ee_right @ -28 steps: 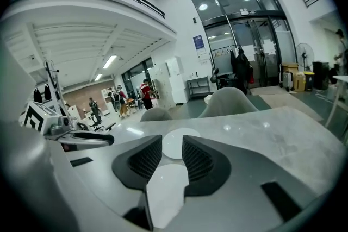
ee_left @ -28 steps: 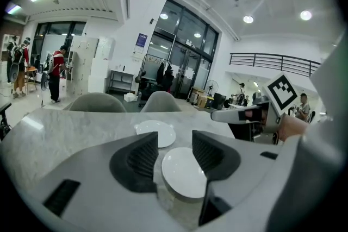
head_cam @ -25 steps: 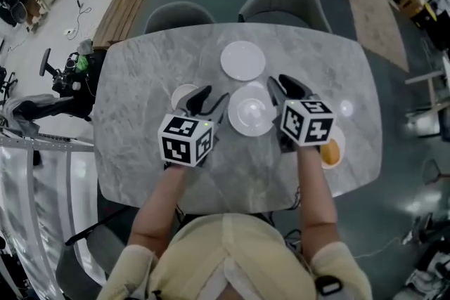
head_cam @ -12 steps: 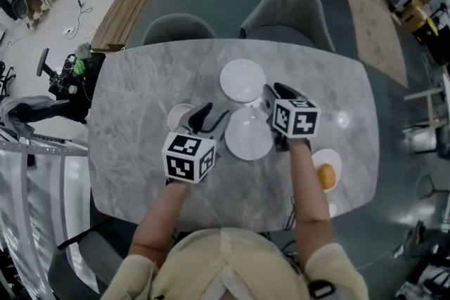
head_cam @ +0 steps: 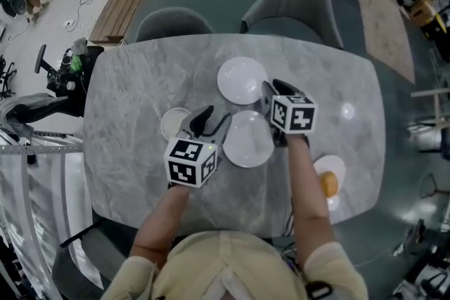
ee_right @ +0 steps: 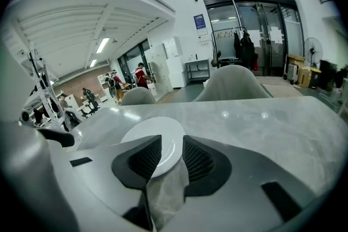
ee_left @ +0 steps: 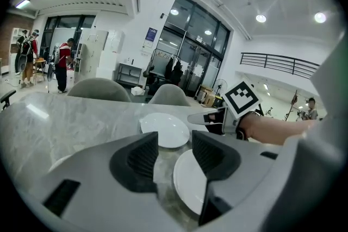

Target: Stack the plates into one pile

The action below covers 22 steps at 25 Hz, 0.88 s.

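Note:
Two white plates lie mid-table: the far plate (head_cam: 242, 80) (ee_left: 163, 130) (ee_right: 154, 138) and the near plate (head_cam: 247, 139) (ee_left: 190, 185). My right gripper (head_cam: 275, 91) (ee_right: 173, 157) is low at the far plate's right rim. Its jaws stand apart with the rim in the gap, and the pads do not press on it. My left gripper (head_cam: 211, 121) (ee_left: 174, 152) is open just left of the near plate, whose left edge sits under its right-hand jaw. Nothing is held. The left gripper view also shows the right gripper (ee_left: 205, 117) beside the far plate.
A small white dish (head_cam: 173, 124) lies left of the left gripper. A plate carrying an orange item (head_cam: 328, 184) sits at the right near the marble table's (head_cam: 140, 95) front edge. Two grey chairs (head_cam: 292, 0) stand behind the table.
Both grippers have come down toward the table. The right one sank further and moved in to the far plate's rim; the left settled beside the near plate.

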{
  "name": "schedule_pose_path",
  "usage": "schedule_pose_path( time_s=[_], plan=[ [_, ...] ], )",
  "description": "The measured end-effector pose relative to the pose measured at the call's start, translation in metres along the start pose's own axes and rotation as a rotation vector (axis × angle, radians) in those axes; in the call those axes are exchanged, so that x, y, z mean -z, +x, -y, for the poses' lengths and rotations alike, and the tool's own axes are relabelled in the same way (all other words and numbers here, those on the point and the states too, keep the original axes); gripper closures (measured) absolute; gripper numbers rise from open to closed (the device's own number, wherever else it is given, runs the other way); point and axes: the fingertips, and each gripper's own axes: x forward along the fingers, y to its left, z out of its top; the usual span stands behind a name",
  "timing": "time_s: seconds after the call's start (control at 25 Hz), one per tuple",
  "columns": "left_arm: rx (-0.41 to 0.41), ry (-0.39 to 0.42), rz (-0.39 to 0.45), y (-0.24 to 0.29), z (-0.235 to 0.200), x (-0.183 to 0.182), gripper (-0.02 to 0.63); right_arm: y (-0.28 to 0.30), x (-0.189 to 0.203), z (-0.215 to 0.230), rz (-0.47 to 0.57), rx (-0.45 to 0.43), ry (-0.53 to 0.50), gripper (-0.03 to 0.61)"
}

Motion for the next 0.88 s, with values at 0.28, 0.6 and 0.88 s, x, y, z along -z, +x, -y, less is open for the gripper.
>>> schedule_pose_path(
  time_s=[0.28, 0.6, 0.88],
  plan=[
    [0.019, -0.007, -0.005, 0.011, 0.001, 0.003, 0.419, 0.021, 0.011, 0.007, -0.047, 0.003, -0.005, 0.477],
    [0.035, 0.005, 0.023, 0.011, 0.007, -0.006, 0.419, 0.034, 0.02, 0.014, -0.106, 0.024, 0.004, 0.477],
    [0.043, 0.002, 0.039, 0.006, 0.005, -0.011, 0.419, 0.038, 0.018, 0.012, -0.124, 0.044, 0.0, 0.477]
  ],
)
